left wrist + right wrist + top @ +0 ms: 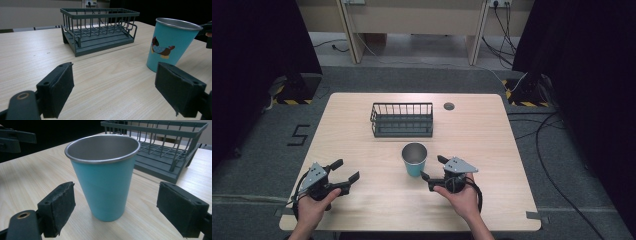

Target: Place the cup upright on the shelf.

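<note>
A teal metal cup (414,159) stands upright near the middle of the wooden table (362,210). Seen from the left gripper view, the cup (170,45) carries a small cartoon figure. My right gripper (433,168) is open just right of the cup, its jaws pointing at it. In the right gripper view the cup (105,180) stands close ahead between the wide jaws, untouched. My left gripper (346,170) is open at the table's front left, holding nothing, well apart from the cup.
A dark grey wire rack (402,119) sits behind the cup toward the table's far side, also visible as the rack (97,28) and the rack (165,147). A round cable hole (449,106) lies to its right. Cables trail on the floor at right.
</note>
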Motion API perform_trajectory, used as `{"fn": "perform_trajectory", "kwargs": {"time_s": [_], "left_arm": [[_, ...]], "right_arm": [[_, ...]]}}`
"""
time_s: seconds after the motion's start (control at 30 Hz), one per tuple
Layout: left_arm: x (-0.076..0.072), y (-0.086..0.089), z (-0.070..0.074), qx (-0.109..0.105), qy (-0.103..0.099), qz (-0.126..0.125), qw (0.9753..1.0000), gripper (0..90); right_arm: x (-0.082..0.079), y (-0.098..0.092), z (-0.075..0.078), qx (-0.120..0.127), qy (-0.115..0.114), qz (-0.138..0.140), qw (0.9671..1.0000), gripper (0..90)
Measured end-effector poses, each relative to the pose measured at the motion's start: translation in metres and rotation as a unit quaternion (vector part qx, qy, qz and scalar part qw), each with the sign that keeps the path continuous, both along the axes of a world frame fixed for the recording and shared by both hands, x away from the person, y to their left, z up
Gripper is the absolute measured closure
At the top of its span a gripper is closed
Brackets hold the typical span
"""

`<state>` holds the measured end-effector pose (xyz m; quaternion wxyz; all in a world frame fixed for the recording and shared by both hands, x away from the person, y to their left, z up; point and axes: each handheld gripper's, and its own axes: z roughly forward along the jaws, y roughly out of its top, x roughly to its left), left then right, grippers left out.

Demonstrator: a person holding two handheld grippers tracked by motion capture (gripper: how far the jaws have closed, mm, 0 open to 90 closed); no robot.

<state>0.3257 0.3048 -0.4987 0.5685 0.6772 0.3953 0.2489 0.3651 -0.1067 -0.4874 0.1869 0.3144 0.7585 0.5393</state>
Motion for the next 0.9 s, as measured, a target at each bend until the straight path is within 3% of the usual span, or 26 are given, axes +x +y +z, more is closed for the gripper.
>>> {"fn": "perform_trajectory", "kwargs": {"time_s": [0.9], "left_arm": [[0.0,-0.003,0.0,0.0,-0.002,-0.005,1.0,14.8]], "right_arm": [[0.018,0.03,-0.011,-0.016,0.005,0.003,0.9999,15.4]]}}
